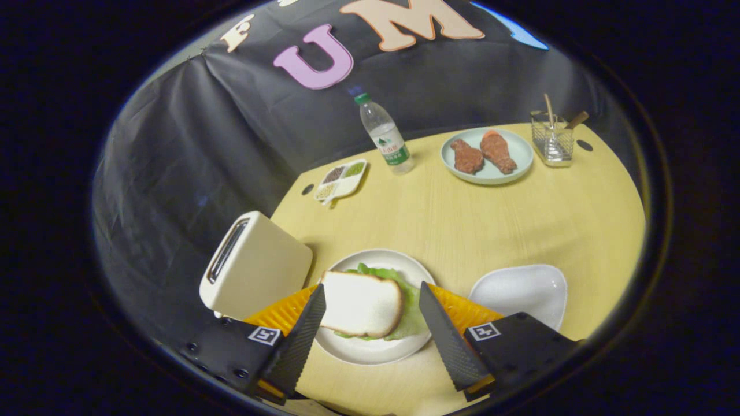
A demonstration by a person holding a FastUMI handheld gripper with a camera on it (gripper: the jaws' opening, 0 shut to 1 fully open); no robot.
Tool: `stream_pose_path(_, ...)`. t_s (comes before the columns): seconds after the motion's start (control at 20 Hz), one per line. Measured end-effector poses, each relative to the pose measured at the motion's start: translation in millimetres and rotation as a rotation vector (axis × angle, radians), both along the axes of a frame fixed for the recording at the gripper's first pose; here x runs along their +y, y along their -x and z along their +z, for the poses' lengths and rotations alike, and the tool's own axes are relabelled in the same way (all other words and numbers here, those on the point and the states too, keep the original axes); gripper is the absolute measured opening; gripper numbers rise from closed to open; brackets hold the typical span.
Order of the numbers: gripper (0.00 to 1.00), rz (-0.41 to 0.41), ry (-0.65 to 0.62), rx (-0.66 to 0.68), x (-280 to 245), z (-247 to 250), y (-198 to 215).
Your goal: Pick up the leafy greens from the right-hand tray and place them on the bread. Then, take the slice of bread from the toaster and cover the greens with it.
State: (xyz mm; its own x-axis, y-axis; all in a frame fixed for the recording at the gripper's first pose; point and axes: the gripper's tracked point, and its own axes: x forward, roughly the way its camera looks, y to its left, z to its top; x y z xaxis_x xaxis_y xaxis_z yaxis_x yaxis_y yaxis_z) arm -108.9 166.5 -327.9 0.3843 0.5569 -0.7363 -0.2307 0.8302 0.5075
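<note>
A slice of white bread (361,303) lies on top of the leafy greens (411,309), whose green edges stick out behind it and to its right. Both rest on a round white plate (370,351); whether another slice lies under the greens is hidden. My gripper (371,288) hovers over the plate, open, with the slice between its fingers. The left finger (303,335) overlaps the slice's left edge, and the right finger (445,335) stands apart from it. The cream toaster (254,271) sits just left of the plate, its slot dark. The white right-hand tray (520,292) holds nothing.
At the back of the yellow table stand a water bottle (386,136), a pale green plate (462,170) with two fried drumsticks, a wire basket (552,141) with utensils, and a small divided dish (341,180) of seasonings. The black cloth wall closes in on the left.
</note>
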Motion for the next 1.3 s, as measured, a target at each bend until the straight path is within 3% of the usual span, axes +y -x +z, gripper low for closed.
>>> stream_pose_path(0.25,1.00,-0.048,0.009,-0.217,-26,67,-16)
stream_pose_path(0.95,1.00,-0.262,0.198,-0.740,-117,234,-42)
stream_pose_path(1.3,1.00,-0.321,0.234,-0.783,-129,246,-38)
